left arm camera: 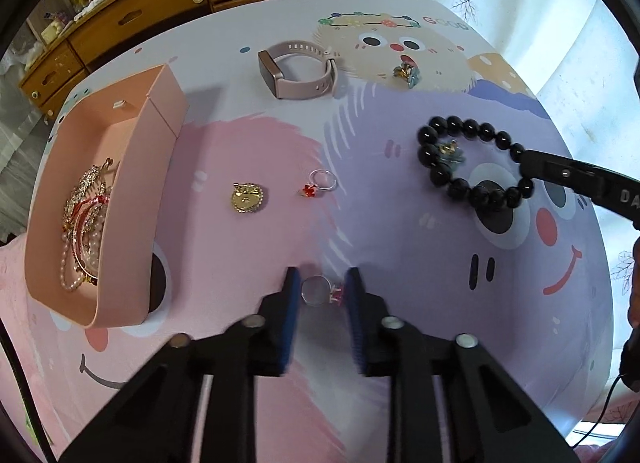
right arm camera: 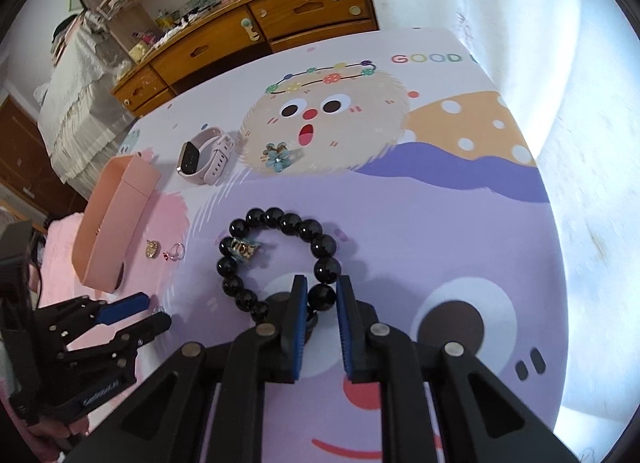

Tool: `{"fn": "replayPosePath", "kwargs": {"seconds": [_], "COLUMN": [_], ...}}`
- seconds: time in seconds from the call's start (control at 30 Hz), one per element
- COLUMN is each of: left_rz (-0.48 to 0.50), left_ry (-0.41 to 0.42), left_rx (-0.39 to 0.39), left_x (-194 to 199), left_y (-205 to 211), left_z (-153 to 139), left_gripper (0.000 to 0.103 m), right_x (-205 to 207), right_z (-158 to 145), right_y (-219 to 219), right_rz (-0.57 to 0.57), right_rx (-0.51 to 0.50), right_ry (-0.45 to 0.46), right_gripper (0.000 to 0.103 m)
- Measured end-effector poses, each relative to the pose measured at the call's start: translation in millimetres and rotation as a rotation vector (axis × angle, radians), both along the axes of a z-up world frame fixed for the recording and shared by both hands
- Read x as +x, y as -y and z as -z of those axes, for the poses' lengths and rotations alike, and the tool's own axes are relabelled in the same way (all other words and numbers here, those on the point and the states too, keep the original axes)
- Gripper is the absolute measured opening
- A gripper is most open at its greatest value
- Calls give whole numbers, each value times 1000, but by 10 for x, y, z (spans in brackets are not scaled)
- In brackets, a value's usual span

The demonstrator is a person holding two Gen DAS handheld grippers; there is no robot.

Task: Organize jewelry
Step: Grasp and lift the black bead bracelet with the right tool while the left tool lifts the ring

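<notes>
Right tool [right arm camera: 322, 299] pinching glossy black-beaded bracelet [right arm camera: 276, 259]

Wooden drawer cabinet [right arm camera: 248, 35], white wall [right arm camera: 500, 3]

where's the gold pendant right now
In the left wrist view the gold pendant lies on the pink part of the mat, between the pink box on its left and the red-stone ring on its right.

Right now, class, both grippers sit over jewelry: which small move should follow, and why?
Probably lift the left gripper and carry its ring to the pink box. Its pads flank the ring, the box already holds jewelry, and the right gripper already clamps the black bead bracelet.
</notes>
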State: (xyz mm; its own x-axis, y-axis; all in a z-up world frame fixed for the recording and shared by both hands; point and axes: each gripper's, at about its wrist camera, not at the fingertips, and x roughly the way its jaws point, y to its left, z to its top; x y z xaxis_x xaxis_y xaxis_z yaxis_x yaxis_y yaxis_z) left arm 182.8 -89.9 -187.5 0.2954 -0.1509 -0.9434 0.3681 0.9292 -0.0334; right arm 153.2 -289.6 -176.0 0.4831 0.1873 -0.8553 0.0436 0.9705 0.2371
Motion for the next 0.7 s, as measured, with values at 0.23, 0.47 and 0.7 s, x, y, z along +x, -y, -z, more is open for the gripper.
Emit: {"fn": "replayPosePath", "kwargs": {"seconds": [0.23, 0.47, 0.7], "left_rz": [-10, -6, -15], "left_ry": [-33, -38, -30], "left_rx": [-51, -78, -129], "left_x": [-22, -154, -336], "left_y": [-76, -209, -421], "left_z": [-15, -91, -309], "left_gripper": [18, 18, 18], "right_x": [-86, -201, -250], "right_z": [-148, -337, -593], "right_y": [118, 21, -216], "right_rz": [61, 71, 23], "right_rx": [106, 173, 168], "right_ry": [12, 46, 93], "right_gripper": [14, 14, 14]}}
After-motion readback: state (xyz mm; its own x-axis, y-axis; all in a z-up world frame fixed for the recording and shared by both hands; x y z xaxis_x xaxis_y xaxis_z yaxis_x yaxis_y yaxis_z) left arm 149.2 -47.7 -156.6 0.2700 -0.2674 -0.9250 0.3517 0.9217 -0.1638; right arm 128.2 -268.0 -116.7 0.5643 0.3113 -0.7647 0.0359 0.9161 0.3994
